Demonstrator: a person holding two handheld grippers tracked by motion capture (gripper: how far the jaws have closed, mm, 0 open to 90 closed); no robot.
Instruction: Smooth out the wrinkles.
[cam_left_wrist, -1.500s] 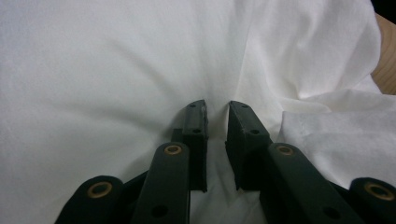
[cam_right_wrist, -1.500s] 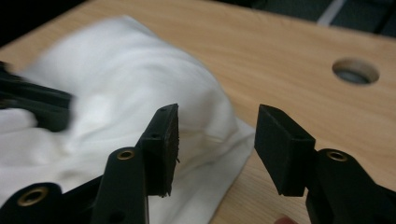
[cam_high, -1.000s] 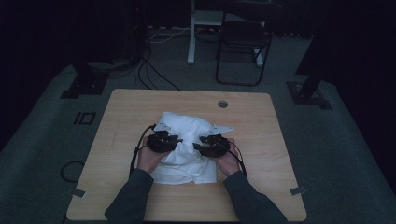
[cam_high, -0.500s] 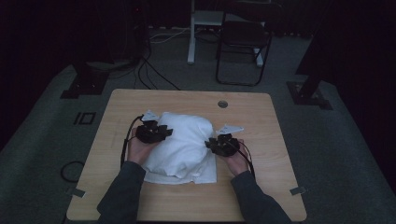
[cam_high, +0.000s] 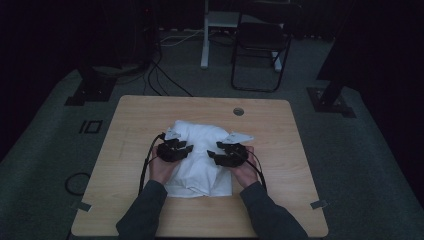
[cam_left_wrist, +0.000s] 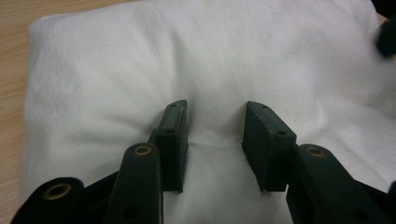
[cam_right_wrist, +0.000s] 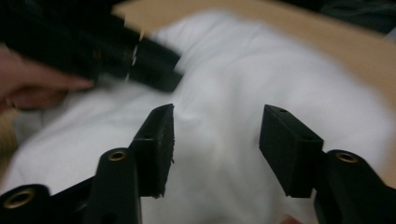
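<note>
Cloth (cam_high: 200, 157), white, folded into a thick rectangular bundle: we found it lying flat on the table (cam_high: 130, 135), directly beneath both of our hand-held grippers.

Left hand-held gripper (cam_high: 174, 150): we held it over the bundle's left part. In the left gripper view its jaws stood apart, tips down against the white fabric (cam_left_wrist: 140, 70), with a small pucker of cloth rising between them; the pads did not press on that pucker. Its jaws had just been opening.

Right hand-held gripper (cam_high: 227, 154): we held it over the bundle's right part, near the left one, with a strip of cloth between the two. In the right gripper view its jaws stood wide apart above the fabric (cam_right_wrist: 280, 74), nothing clamped; they too had just been opening. The picture was blurred. Beyond those jaws, to their left, we saw the left hand-held gripper (cam_right_wrist: 93, 46) and our fingers (cam_right_wrist: 42, 88) on it.

Table: light wood, extending past the cloth on every side of the hand-held grippers.
</note>
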